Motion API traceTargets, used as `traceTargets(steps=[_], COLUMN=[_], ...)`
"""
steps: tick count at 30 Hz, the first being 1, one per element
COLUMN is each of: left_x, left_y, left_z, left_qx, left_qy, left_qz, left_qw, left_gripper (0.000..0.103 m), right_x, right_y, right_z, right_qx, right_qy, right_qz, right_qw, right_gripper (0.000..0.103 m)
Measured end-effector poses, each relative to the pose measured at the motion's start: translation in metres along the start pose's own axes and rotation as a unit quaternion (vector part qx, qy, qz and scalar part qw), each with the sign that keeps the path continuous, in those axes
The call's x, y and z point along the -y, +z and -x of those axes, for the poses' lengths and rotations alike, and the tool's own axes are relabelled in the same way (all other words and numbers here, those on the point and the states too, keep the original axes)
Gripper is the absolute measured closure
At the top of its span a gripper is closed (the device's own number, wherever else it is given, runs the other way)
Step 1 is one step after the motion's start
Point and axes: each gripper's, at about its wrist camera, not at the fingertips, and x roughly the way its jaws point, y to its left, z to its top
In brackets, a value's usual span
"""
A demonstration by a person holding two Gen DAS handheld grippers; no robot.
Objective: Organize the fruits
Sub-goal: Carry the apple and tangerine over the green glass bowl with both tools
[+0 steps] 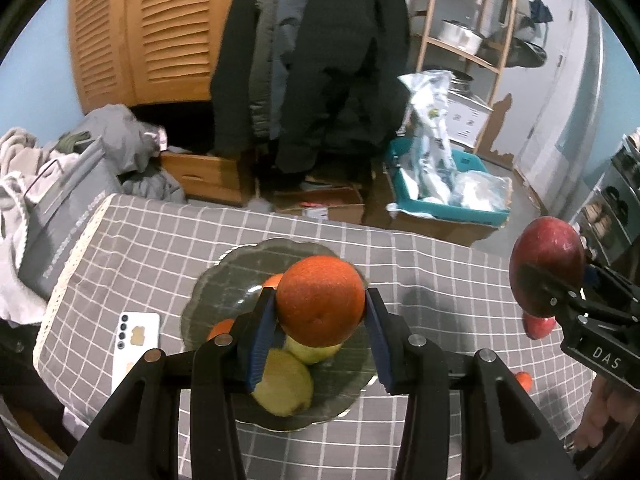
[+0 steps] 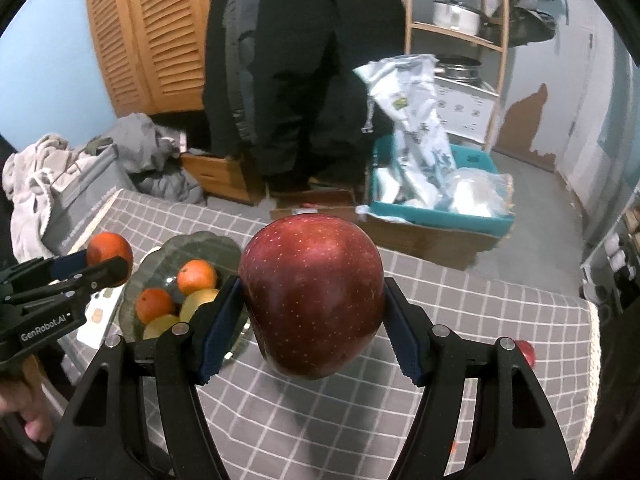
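The plate [image 1: 208, 292] sits mid-counter [image 1: 440, 280], with two oranges [image 2: 197, 276] and pears [image 1: 282, 388] in it. A phone [image 1: 134, 344] lies on the counter just left of the plate. Another apple [image 1: 538, 326] rests on the counter well right of it.

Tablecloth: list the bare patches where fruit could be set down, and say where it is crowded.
Free: the checked tablecloth right of the plate, up to the far edge, and the near strip under the apple. A small red fruit sits by the right hem. Crowded: the plate, holding oranges and pears; the phone fills its left.
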Motion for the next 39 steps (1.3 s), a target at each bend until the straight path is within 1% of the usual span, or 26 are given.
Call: traceTargets(steps=[7,13,20,29,39], left_x=[-0.024,-0.039,-0.056,-0.070,-0.076], left_y=[-0.001,-0.004,-0.008,-0.019,-0.026], left_z=[-0.012,-0.028,-0.058,-0.097,-0.121], left_qx=[-0.010,-0.026,-0.055,-0.093,-0.121], left_qy=[0.011,0.021,0.020,0.020,0.021], left_qz=[0.015,0.022,0.035,0.058,0.071], left_qw=[0.9998,0.9992,0.9977,0.9938,0.9898], left_gripper=[0.059,0.059,0.059,0.058,0.059], right_x=[-0.023,-0.042,-0.058,-0.072,-0.073], right_y=[0.008,0.013,0.018,0.013,0.006], right_z=[-0.025,-0.052,-0.083,-0.130,-0.161], right_qx=[-0.013,-0.028,-0.051,-0.091,-0.120], right_qy=[0.017,0.039,0.056,0.070,0.085], right_qz=[0.019,0.025,0.030,0.037,0.028], right_qw=[1.000,0.999,0.997,0.993,0.989], right_gripper=[0.034,0.034,0.034,0.034,0.034])
